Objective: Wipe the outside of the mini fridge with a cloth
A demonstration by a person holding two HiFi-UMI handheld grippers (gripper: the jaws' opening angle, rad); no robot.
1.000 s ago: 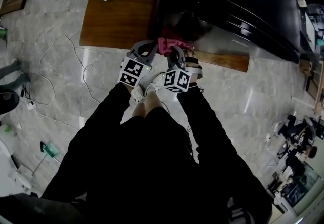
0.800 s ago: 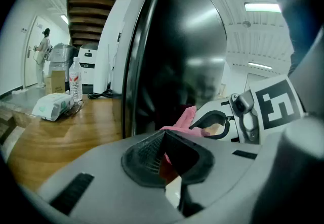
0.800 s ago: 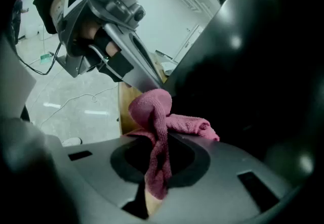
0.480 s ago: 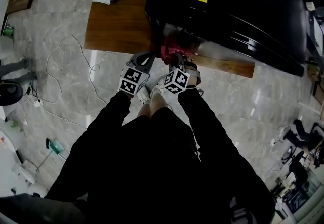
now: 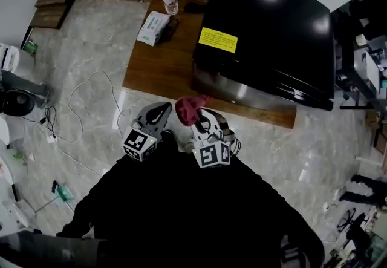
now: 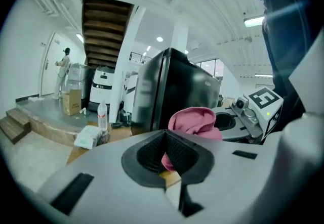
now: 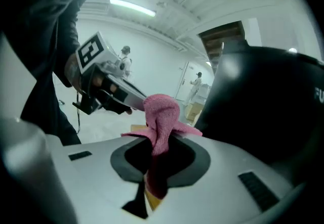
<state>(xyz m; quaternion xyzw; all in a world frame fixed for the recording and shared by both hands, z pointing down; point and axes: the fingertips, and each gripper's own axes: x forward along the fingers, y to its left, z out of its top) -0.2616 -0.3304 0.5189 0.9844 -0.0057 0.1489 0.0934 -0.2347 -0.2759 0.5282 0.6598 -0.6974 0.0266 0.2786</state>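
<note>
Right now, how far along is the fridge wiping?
Done: can't tell; the black mini fridge shows no wiped patch. In hand: the right gripper is shut on the pink cloth, held clear of the fridge. To do: likely wiping its outside.

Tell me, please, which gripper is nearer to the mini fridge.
Right. The right gripper, holding the pink cloth, is just off the front corner of the mini fridge; the left gripper sits beside it, farther left of the fridge.

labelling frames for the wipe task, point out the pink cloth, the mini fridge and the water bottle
pink cloth (image 5: 188, 109), head view, bunched top
mini fridge (image 5: 272, 31), head view, black top
water bottle (image 5: 172, 2), head view, body
</note>
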